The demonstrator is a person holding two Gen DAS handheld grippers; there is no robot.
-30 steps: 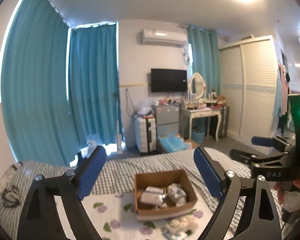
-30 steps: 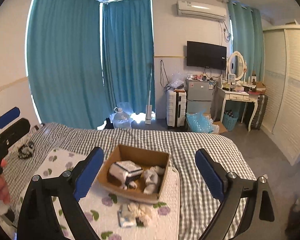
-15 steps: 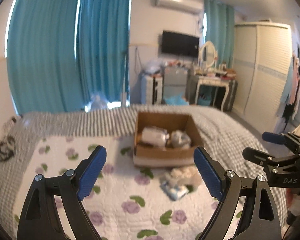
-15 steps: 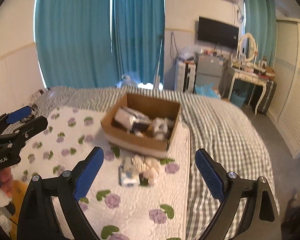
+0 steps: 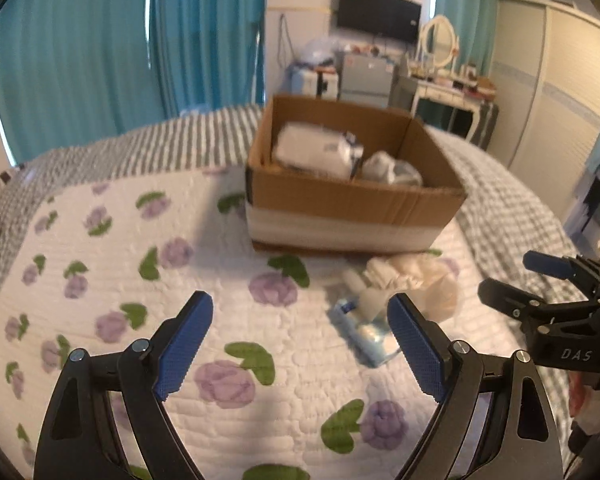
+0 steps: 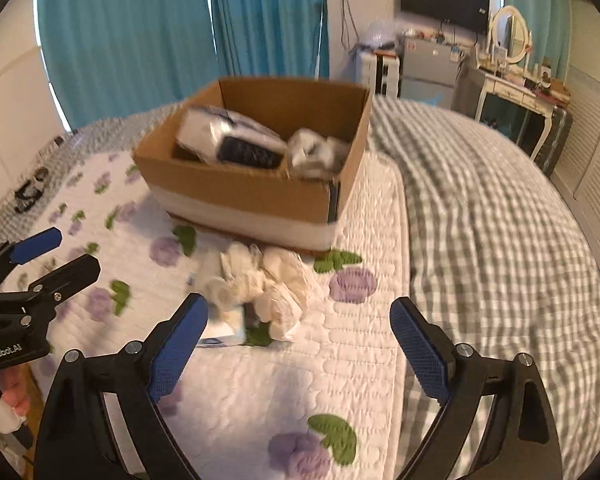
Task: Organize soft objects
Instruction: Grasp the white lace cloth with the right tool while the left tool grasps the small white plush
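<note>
A cardboard box (image 5: 352, 204) (image 6: 240, 196) stands on the floral quilt and holds a white wrapped pack (image 5: 312, 150) (image 6: 224, 136) and a crumpled bag (image 5: 392, 170) (image 6: 316, 152). In front of it lies a pile of cream soft items (image 5: 412, 276) (image 6: 268, 284) beside a blue-white packet (image 5: 360, 332) (image 6: 220, 330). My left gripper (image 5: 300, 344) is open and empty, just left of the pile. My right gripper (image 6: 300, 344) is open and empty, just short of the pile. Each gripper also shows in the other's view (image 5: 540, 284) (image 6: 40, 256).
The floral quilt (image 5: 120, 264) lies on a grey checked bedspread (image 6: 480, 220). Teal curtains (image 5: 100, 48), a suitcase, a small fridge (image 5: 366, 80), a dressing table (image 6: 512, 80) and a wardrobe stand beyond the bed. A dark object (image 6: 30, 190) lies at the bed's left edge.
Both grippers have tilted down and moved closer to the bed, so the box and the pile look larger and nearer. Both stay open.
</note>
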